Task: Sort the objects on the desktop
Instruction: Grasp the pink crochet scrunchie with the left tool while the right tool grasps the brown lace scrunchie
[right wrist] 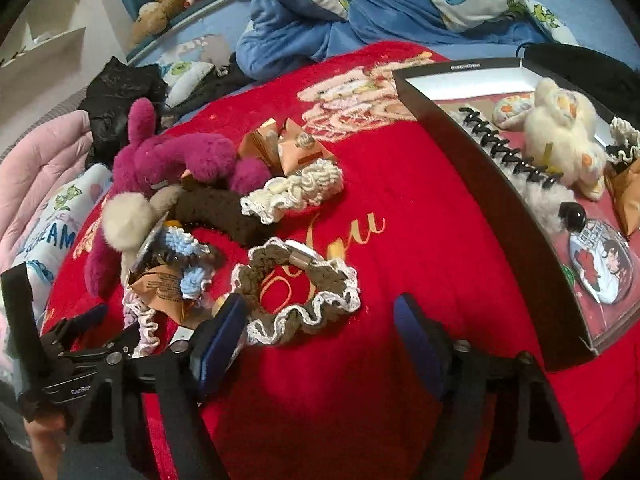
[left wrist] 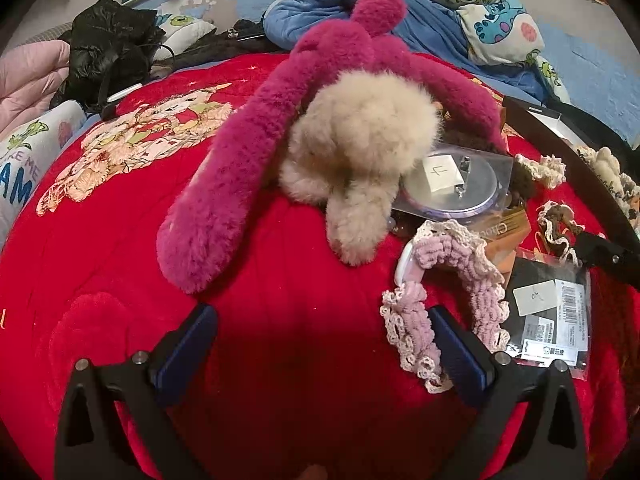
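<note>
On the red blanket (right wrist: 400,208), gold script is stitched that reads roughly "You", half covered by a brown scrunchie (right wrist: 298,300) with white lace trim. A pillow at the blanket's far left edge carries blue letters, "DREAM" as far as they show (right wrist: 56,240). The left gripper's body (right wrist: 76,388) bears a small mark starting "Gen"; the rest is too blurred to read. In the left wrist view a clear pouch holds a round mirror (left wrist: 452,184) with a paper slip marked "4", and a black packet (left wrist: 548,312) with a barcode sticker lies just right of a lilac scrunchie (left wrist: 452,280).

The right gripper (right wrist: 320,336) has its jaws apart, nothing between them; the left pad sits at the brown scrunchie's near edge, though I cannot tell if it touches. Bare red blanket lies open between the scrunchie and the black box (right wrist: 480,184) to its right.

The box's dark wall stands upright. Inside are a black claw clip (right wrist: 508,152), a cream plush (right wrist: 560,136), a round badge (right wrist: 600,268) with a cartoon figure, and a tan packet (right wrist: 628,192).

Left of the brown scrunchie is the unsorted heap: a magenta plush (right wrist: 172,160), a beige pompom (right wrist: 124,216), a cream scrunchie (right wrist: 296,192).

The left gripper (left wrist: 320,344) has its jaws wide apart and empty over bare blanket, its right finger (left wrist: 460,352) against the lilac scrunchie.
</note>
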